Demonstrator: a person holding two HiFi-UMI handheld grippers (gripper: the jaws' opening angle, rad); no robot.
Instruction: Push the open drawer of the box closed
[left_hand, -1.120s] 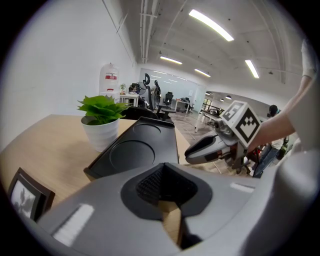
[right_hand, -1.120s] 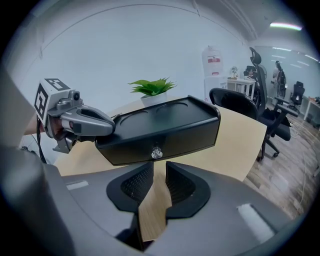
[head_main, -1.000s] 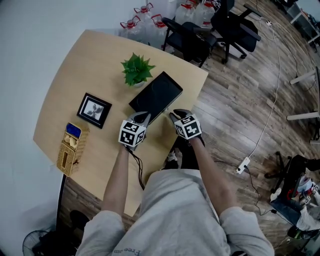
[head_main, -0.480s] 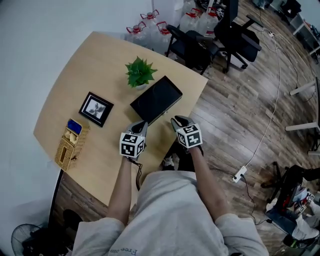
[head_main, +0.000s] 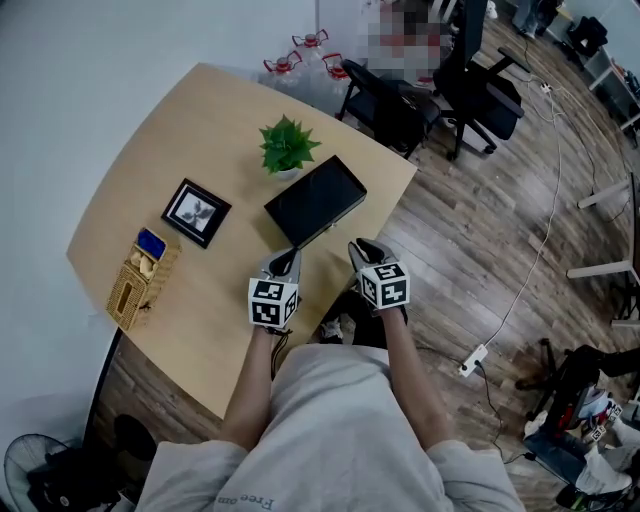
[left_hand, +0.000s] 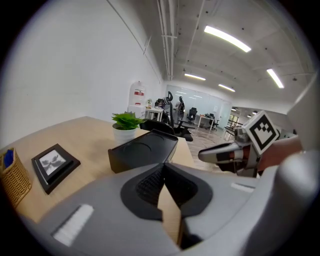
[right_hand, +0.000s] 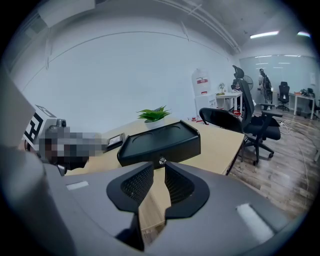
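Observation:
A flat black box (head_main: 314, 200) lies near the table's front right edge, just past both grippers. In the right gripper view its front face (right_hand: 160, 145) carries a small silver knob (right_hand: 162, 160); how far the drawer stands out I cannot tell. My left gripper (head_main: 284, 262) hovers just short of the box's near corner, its pads touching with nothing between them. My right gripper (head_main: 362, 247) hangs by the table edge facing the front face, with only a thin slit between its pads and nothing held. The left gripper view shows the box's side (left_hand: 142, 152).
On the wooden table (head_main: 220, 120) stand a small potted plant (head_main: 288, 147), a black picture frame (head_main: 196, 212) and a wicker basket (head_main: 135, 282) at the left edge. Office chairs (head_main: 395, 95) and water jugs (head_main: 300, 50) stand beyond the table. A power strip (head_main: 475, 358) lies on the floor.
Both grippers have drawn back a little from the box toward the person. The box and the other table items have not moved.

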